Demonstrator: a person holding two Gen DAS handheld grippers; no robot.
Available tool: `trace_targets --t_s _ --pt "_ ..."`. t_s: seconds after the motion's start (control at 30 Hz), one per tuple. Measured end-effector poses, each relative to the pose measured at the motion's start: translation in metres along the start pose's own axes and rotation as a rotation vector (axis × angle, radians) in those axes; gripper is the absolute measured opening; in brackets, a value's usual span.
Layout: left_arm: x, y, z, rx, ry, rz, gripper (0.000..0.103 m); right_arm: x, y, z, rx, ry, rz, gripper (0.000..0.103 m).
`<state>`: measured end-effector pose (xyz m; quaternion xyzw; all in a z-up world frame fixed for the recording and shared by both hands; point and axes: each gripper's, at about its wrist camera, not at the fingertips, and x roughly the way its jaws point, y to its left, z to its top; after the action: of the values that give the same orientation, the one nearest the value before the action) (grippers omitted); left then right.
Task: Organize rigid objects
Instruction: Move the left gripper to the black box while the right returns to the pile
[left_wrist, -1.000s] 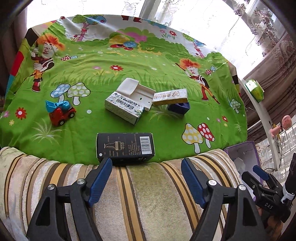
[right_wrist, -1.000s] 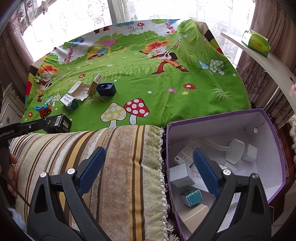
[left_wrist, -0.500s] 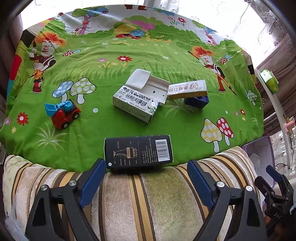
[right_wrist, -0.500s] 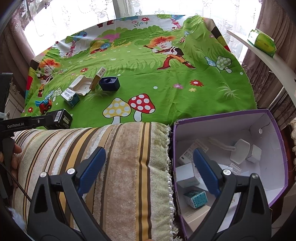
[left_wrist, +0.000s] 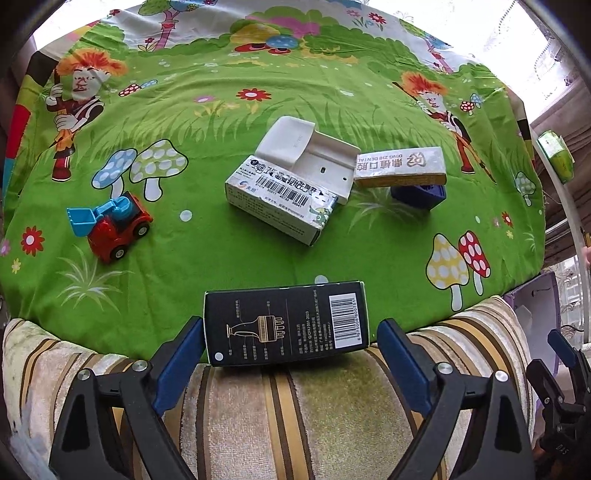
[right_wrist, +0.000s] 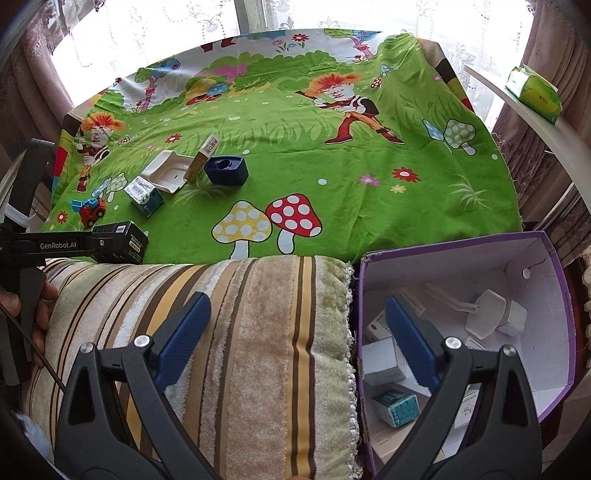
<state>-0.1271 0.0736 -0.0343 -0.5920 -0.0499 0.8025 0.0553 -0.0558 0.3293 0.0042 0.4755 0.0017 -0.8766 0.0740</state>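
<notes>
Left wrist view: the left gripper has just been spreading its jaws and now straddles the black box, blue pads either side, not pressing as far as I can see. That box sits at 6 o'clock on the green cloth's near edge. Toy truck at 9, white carton in the middle.

Right wrist view: right gripper spread wide, nothing in it, over the striped cushion. Purple bin at 4 o'clock.
</notes>
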Motion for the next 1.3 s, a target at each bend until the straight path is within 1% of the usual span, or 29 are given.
trace_targets --t_s 0.13,0.23,0.43,0.53,0.63,0.8,0.97,1.13,1.3 --pt "0.008 0.0 0.004 0.003 0.018 0.006 0.094 0.004 0.008 0.01 -0.021 -0.003 0.006 0.097" --pt "0.012 0.0 0.005 0.007 0.023 0.007 0.09 0.009 0.015 0.019 -0.043 -0.004 0.013 0.097" --pt "0.01 0.004 0.006 -0.006 -0.011 -0.009 0.089 0.021 0.034 0.04 -0.089 -0.01 0.011 0.097" --pt "0.006 0.006 0.007 -0.015 -0.038 -0.023 0.089 0.029 0.042 0.052 -0.098 -0.006 0.032 0.097" --pt "0.005 0.01 0.007 -0.03 -0.056 -0.036 0.089 0.037 0.046 0.064 -0.074 0.002 0.057 0.097" --pt "0.002 0.017 0.004 -0.057 -0.083 -0.057 0.089 0.047 0.056 0.086 -0.017 -0.01 0.116 0.097" --pt "-0.003 0.02 0.009 -0.062 -0.127 -0.069 0.089 0.062 0.065 0.105 0.02 -0.013 0.133 0.096" --pt "-0.002 0.022 0.01 -0.069 -0.133 -0.079 0.089 0.078 0.066 0.118 0.083 -0.004 0.18 0.091" --pt "-0.001 0.023 0.01 -0.078 -0.134 -0.091 0.089 0.096 0.066 0.126 0.139 0.033 0.23 0.081"
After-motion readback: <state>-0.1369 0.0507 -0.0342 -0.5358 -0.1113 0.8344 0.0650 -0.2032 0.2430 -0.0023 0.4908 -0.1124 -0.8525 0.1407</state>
